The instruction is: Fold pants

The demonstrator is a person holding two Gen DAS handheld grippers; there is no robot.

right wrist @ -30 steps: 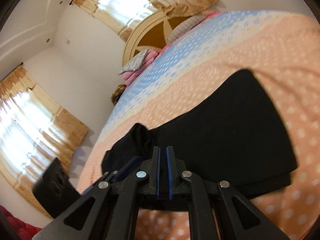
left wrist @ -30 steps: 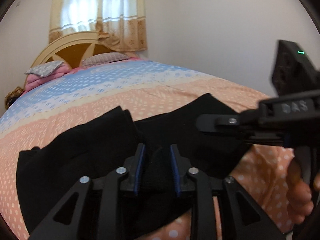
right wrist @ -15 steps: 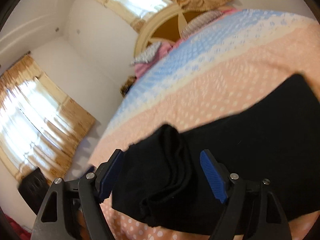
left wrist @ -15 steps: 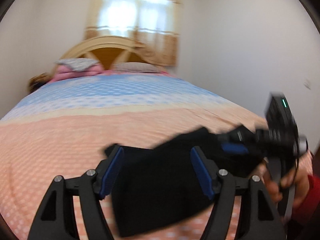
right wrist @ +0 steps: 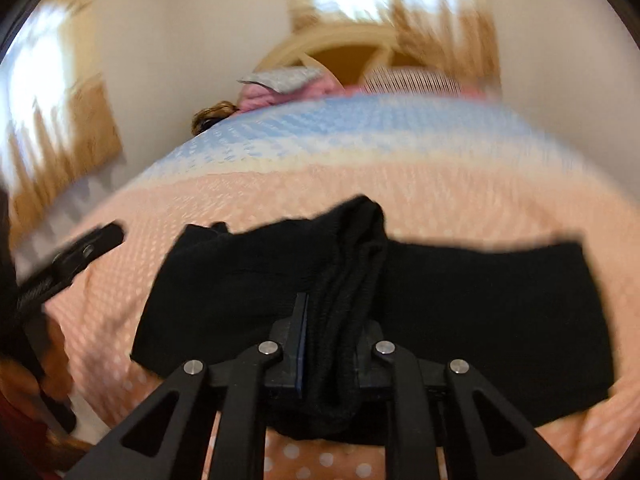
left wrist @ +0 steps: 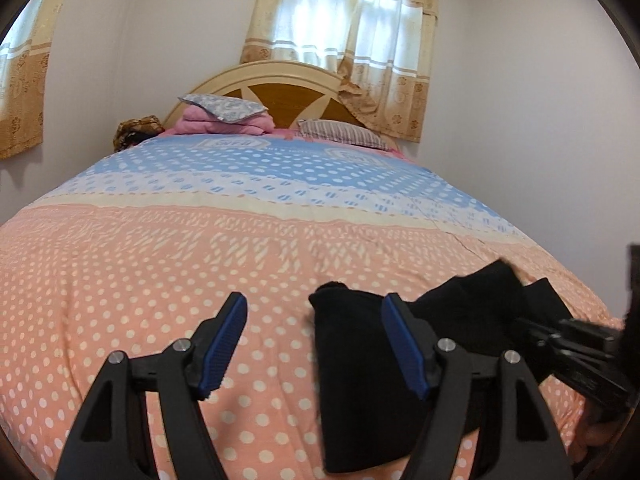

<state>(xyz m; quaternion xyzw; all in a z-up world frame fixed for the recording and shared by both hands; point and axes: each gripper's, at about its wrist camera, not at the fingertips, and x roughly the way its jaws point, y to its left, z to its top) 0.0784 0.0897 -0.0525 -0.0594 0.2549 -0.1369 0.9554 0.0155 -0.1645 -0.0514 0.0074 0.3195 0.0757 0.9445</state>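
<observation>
A: Status of the left gripper (left wrist: 314,344)?

B: Jaws spread wide, nothing between the pads. A second ago they were narrow over the black pants (left wrist: 360,368); now the fabric lies partly behind the right-hand finger, with bare polka-dot bedspread (left wrist: 160,272) showing in the gap. The gripper has shifted leftward off the garment.

A: Position of the pants?

B: Flat on the peach section of the bedspread, near the foot of the bed, well apart from the pillows (left wrist: 224,106) at the headboard (left wrist: 280,80).

A: Right gripper (right wrist: 332,332)?

B: Its jaws have just been closing. They now stand narrow, pinching a bunched ridge of pants fabric (right wrist: 352,280) that rises between the pads. Half a second ago they stood wide around that same bulge.

A: Consequence for the task?

B: Judgement: the left side is released and the right holds a gathered fold, so a further fold or a repositioning pull appears to be in preparation. The bunching suggests smoothing will be needed.
</observation>
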